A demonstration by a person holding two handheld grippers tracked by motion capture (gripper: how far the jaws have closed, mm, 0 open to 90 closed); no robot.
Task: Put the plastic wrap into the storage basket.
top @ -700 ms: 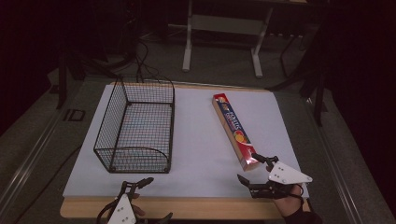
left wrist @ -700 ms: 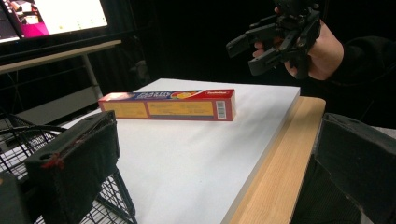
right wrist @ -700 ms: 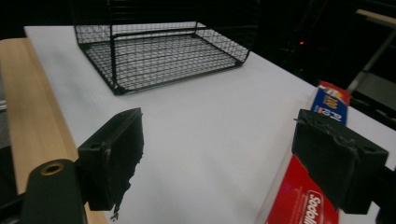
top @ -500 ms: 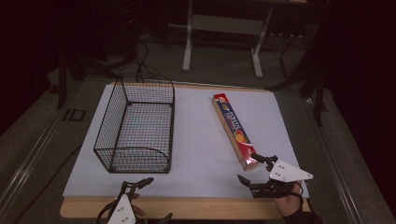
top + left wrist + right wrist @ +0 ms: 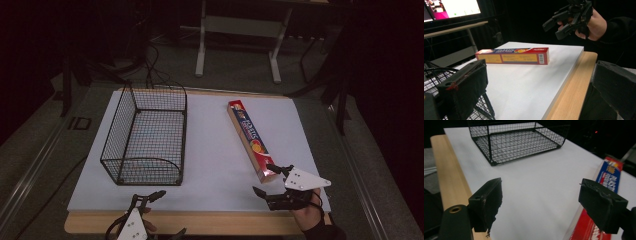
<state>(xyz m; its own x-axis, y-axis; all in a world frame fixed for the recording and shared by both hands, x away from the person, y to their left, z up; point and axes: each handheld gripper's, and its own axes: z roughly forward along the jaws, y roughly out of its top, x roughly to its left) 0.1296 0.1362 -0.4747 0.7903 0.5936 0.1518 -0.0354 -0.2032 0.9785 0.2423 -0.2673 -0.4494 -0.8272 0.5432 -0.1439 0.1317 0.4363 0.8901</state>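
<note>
right tongs (image 5: 265, 179): released, jaws spread, just beside near end of red box (image 5: 250, 139)
left tongs (image 5: 159, 215): released, at worktop (image 5: 210, 150) edge near wire basket (image 5: 145, 135)

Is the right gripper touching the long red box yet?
Cannot tell. In the high view the right gripper overlaps the red box's near end; the right gripper view shows open jaws, one over the box, no plain contact.

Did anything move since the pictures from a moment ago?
Hardly anything. The right claw sits by the near end of the long red box as before, jaws open, nothing between them. At most it has edged a tiny bit. The left claw is open at the table's near edge, where it was. The box and the wire basket have not moved.
</note>
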